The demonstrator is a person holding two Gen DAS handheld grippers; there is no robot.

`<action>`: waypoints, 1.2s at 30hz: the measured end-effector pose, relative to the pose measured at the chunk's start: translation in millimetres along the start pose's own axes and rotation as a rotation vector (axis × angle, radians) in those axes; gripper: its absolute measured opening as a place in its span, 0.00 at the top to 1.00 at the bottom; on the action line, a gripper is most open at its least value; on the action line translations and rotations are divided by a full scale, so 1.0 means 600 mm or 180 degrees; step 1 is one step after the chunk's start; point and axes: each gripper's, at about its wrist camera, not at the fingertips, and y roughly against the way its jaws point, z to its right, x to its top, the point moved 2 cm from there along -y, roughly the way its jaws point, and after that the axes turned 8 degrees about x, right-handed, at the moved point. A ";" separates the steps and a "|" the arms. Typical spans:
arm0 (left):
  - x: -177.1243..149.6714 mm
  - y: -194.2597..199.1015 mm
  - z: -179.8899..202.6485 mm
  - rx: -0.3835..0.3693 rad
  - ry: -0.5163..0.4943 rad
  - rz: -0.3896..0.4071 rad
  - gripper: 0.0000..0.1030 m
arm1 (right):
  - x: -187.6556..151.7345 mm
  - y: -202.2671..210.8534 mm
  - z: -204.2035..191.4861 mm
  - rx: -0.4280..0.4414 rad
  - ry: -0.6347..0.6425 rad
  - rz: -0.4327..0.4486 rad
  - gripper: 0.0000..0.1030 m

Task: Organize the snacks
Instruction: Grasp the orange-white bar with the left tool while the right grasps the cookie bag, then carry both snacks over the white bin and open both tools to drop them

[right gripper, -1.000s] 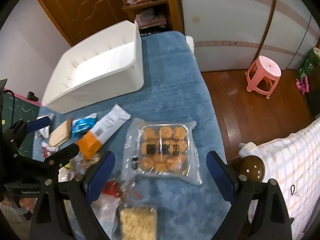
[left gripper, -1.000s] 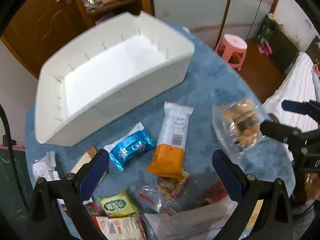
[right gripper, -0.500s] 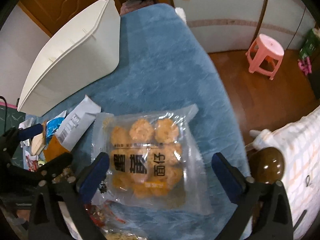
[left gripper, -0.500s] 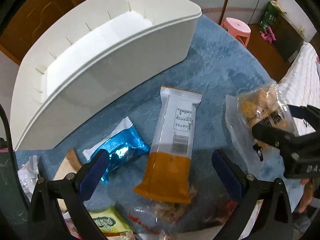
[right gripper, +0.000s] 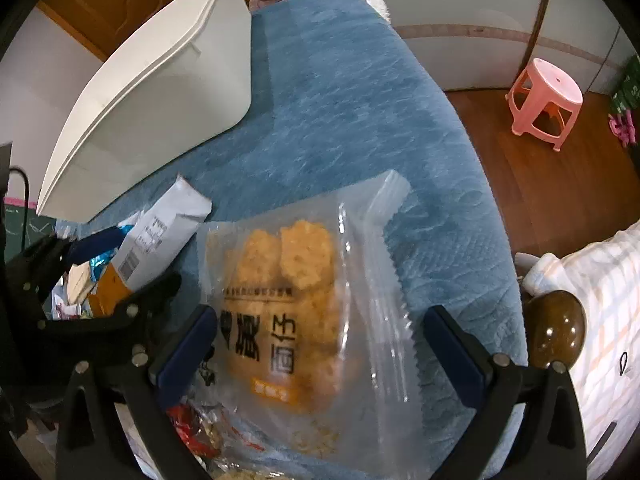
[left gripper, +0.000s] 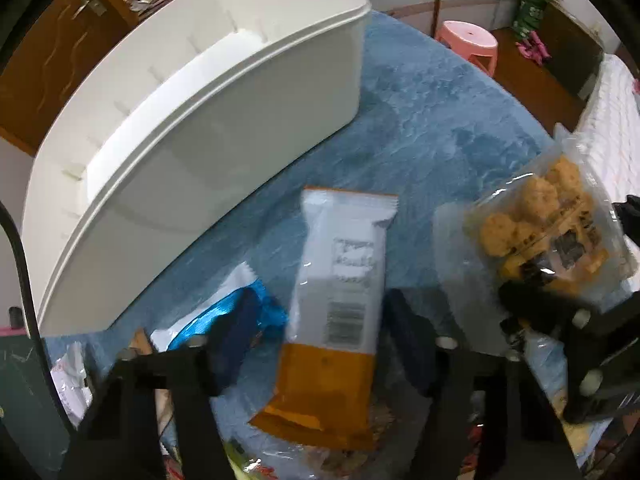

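A long white-and-orange snack pack (left gripper: 340,280) lies on the blue cloth, and my left gripper (left gripper: 322,334) points down over its orange end. Its jaws are closing with the pack between them; I see no firm pinch. A blue foil packet (left gripper: 208,320) sits under the left finger. My right gripper (right gripper: 320,340) stands open over a clear bag of golden cookies (right gripper: 288,280), one finger on each side of it. In the left wrist view the cookie bag (left gripper: 540,220) tilts up against a right finger. The white bin (left gripper: 200,140) stands empty behind.
The table wears a blue cloth (right gripper: 340,100) and ends at the right over a wooden floor with a pink stool (right gripper: 544,96). A brown bedpost knob (right gripper: 560,328) and a checked sheet are near right. More snack packets (right gripper: 200,436) crowd the near edge.
Both grippers have sunk toward the table. The left jaws have narrowed from wide to close around the white-and-orange pack. The cookie bag now tilts up between the right fingers.
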 end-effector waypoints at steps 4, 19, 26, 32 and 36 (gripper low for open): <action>0.007 -0.007 0.009 -0.0105 -0.0001 -0.0064 0.62 | -0.006 0.000 -0.006 0.0029 0.0077 -0.0001 0.03; -0.048 0.110 -0.039 -0.0175 0.0439 0.0281 0.67 | -0.044 0.063 -0.065 0.0200 0.0191 0.0178 0.56; -0.106 0.214 -0.094 -0.0159 0.0548 0.0494 0.67 | -0.063 0.120 -0.115 0.0158 0.0464 0.0389 0.57; -0.146 0.286 -0.152 -0.0059 0.0763 0.0613 0.66 | -0.068 0.187 -0.169 0.0194 0.0654 0.0626 0.57; -0.151 0.339 -0.205 0.0017 0.0937 0.0717 0.66 | -0.059 0.237 -0.210 0.0205 0.0804 0.0803 0.57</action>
